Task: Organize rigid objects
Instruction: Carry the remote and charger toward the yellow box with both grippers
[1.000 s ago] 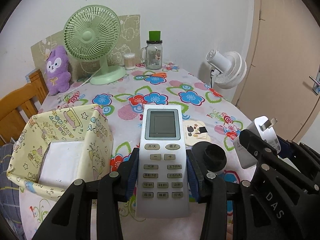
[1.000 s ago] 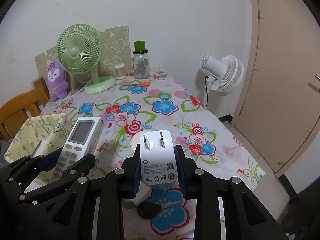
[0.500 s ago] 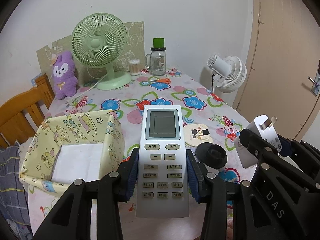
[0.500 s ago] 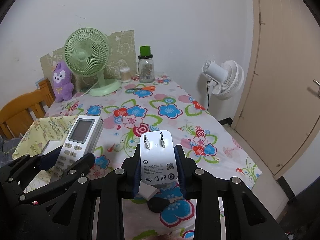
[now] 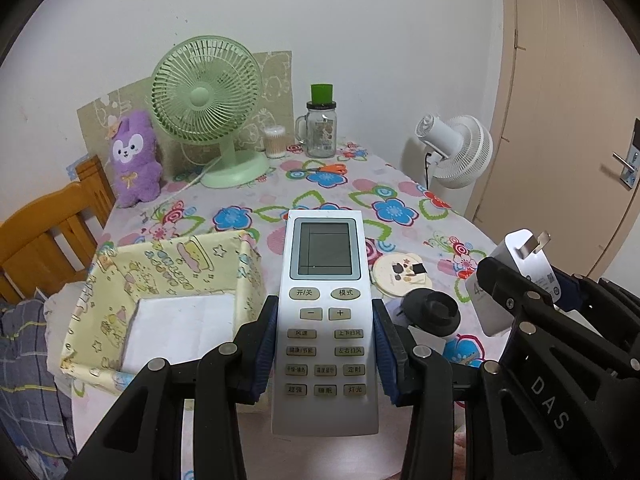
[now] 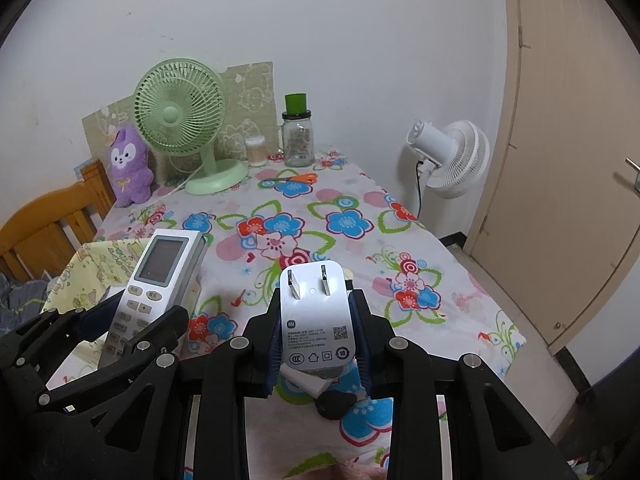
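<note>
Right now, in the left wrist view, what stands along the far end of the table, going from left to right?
Purple plush → green fan → cotton swab jar → glass jar with green cap. The white fan comes last, but it stands beyond the table's edge.

Readable markings on held items

"DAS" on right gripper [image 5: 516,280]; "开/关", "模式", "−", "+" on remote [image 5: 324,320]; "mi" logo, QR code on charger [image 6: 316,322].

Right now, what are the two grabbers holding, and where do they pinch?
The left gripper pinches the remote by its lower sides. The right gripper pinches the white plug by its sides, prongs pointing up.
</note>
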`<state>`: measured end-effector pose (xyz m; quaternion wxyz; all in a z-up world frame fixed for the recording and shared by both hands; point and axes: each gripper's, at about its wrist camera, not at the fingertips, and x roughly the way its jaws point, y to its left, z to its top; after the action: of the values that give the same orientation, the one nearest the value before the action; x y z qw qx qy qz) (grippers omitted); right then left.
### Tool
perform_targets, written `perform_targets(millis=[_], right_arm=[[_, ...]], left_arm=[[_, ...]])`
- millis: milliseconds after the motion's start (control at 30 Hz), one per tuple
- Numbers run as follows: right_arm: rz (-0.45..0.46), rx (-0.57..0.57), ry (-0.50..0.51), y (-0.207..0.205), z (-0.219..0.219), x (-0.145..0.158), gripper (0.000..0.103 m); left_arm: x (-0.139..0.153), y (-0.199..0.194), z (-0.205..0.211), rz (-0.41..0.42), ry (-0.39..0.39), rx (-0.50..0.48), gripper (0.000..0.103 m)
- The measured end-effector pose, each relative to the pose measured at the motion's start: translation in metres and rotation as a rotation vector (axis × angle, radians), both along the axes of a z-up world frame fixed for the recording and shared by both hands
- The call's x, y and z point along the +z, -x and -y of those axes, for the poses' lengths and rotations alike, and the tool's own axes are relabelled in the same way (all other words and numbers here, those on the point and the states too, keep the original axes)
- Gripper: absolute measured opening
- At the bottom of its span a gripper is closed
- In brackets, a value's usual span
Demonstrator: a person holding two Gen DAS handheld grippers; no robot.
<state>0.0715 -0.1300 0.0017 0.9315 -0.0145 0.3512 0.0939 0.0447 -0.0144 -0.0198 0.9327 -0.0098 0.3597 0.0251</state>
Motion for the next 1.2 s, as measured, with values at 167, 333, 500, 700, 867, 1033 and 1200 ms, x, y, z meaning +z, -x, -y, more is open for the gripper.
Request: perform_targets(millis=[167,333,500,700,867,1033,1200], right_arm=[[0.01,0.013,0.008,0.0,-0.01,0.006,0.034],[0.013,0.034,0.001,0.0,-0.023,0.013,0.034],[0.021,0.056,-0.006,-0.001,-0.037,0.019,0.033],[0.016,0.066,-0.007,-0.004,-0.053,0.021,0.033],[0.006,0.074,-0.007,-0.008,-0.066,0.02,0.033],[-0.001,0.085,-0.009,-0.011,-0.079,0.017,0.033],[-0.01,0.103,-0.009,-0.014,-0.095,0.014,0.033]], left_arm=[[0.006,0.002,-0.009,0.008,-0.004,0.009,0.045],[0.013,0.002,-0.025,0.008,0.003,0.017,0.045],[0.017,0.003,-0.041,0.009,0.042,0.027,0.045],[0.018,0.002,-0.055,0.01,0.041,0.032,0.045],[0.019,-0.002,-0.067,0.005,0.043,0.029,0.045],[0.018,-0.005,-0.08,-0.001,0.038,0.032,0.045],[0.016,-0.009,-0.095,-0.006,0.04,0.046,0.045]])
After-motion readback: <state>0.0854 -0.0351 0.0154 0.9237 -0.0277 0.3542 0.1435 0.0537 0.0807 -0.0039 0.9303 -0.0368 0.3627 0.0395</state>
